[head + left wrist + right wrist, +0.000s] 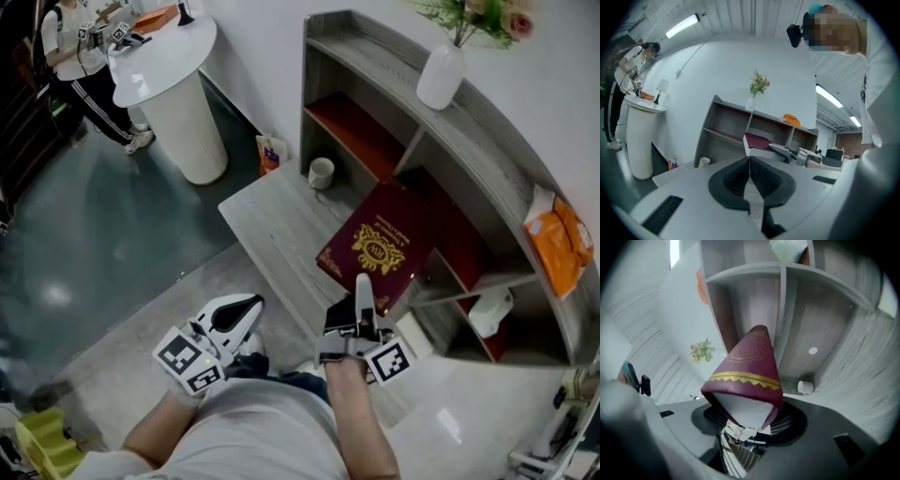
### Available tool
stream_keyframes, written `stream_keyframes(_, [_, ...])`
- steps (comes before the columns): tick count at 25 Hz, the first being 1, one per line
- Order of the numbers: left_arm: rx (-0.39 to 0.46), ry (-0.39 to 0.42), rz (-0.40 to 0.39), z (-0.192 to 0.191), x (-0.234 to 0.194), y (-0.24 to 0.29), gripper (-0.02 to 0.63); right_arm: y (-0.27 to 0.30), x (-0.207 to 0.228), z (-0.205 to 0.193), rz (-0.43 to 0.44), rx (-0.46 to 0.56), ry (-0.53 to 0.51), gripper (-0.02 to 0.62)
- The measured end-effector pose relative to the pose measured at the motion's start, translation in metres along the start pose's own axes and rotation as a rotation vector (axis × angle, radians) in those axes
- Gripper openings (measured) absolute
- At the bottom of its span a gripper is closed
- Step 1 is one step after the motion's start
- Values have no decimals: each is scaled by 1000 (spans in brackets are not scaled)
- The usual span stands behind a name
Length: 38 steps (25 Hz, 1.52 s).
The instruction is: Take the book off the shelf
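Observation:
The book [380,244] is maroon with a gold emblem on its cover. It slants out in front of the middle compartment of the grey shelf [375,66]. My right gripper [364,286] is shut on its near edge. In the right gripper view the book [750,376] fills the space between the jaws of that gripper [747,420], with its white page edges towards the camera. I cannot tell whether its far end touches the shelf. My left gripper [248,305] hangs low at the left, shut and empty, and in its own view the left gripper's [750,161] pads meet.
A white cup [321,172] stands on the low grey platform [272,220] before the shelf. On the shelf top are a white vase [441,75] with flowers and an orange bag [560,239]. A white pedestal table [173,94] and a person [80,56] are at the far left.

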<state>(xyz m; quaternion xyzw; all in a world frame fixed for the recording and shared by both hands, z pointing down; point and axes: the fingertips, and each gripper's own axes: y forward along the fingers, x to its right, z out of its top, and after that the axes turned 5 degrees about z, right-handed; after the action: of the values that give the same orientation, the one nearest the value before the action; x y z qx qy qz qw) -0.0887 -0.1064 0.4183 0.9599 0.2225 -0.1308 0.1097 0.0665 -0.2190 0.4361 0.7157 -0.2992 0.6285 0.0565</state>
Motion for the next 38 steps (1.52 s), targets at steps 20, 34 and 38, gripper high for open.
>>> stream_keyframes(20, [109,-15,88,29,-52,-35,17,34,-29,-132,37,-487,-516,225])
stream_keyframes(34, [97,10,56,32,-53,-26,17,35,-36,-137,67,-549,-932,225])
stream_keyframes(38, [95,11,51,32,-52,-23,17,35,-35,-135,63,-551,-983,225])
